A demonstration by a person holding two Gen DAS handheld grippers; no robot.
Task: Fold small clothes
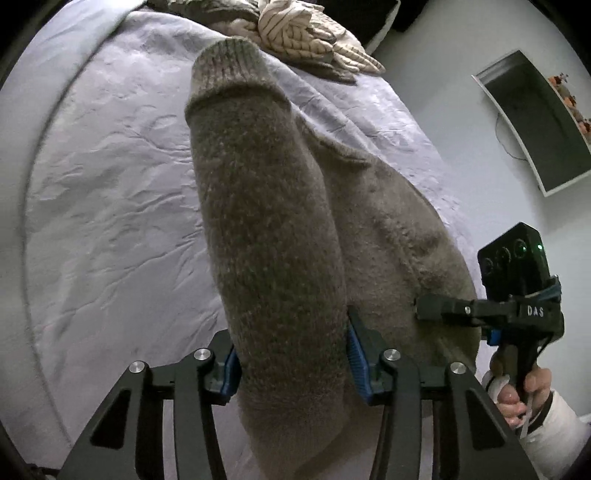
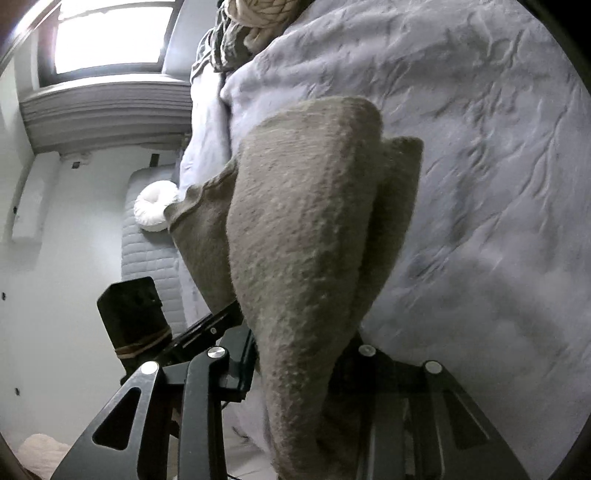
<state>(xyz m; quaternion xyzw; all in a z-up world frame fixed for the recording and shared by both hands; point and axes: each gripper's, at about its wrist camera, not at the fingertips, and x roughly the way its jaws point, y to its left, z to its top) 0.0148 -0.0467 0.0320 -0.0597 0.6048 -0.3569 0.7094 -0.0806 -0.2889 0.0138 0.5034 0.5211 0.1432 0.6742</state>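
A grey-brown knitted sweater (image 1: 388, 229) lies on the pale lavender bedspread (image 1: 110, 184). My left gripper (image 1: 291, 362) is shut on one sleeve (image 1: 266, 221), which stretches away to its ribbed cuff (image 1: 229, 66). My right gripper shows at the right of the left wrist view (image 1: 424, 308), its fingers pinched on the sweater's edge. In the right wrist view the right gripper (image 2: 303, 354) is shut on a thick fold of the sweater (image 2: 303, 221) that drapes over it and hides the fingertips. The left gripper (image 2: 207, 328) appears at lower left there.
A pile of other clothes (image 1: 295, 33), cream striped and grey, lies at the far end of the bed; it also shows in the right wrist view (image 2: 240, 26). A wall shelf (image 1: 535, 122) is at right. A window (image 2: 110, 37) and a white round cushion (image 2: 153, 208) are beside the bed.
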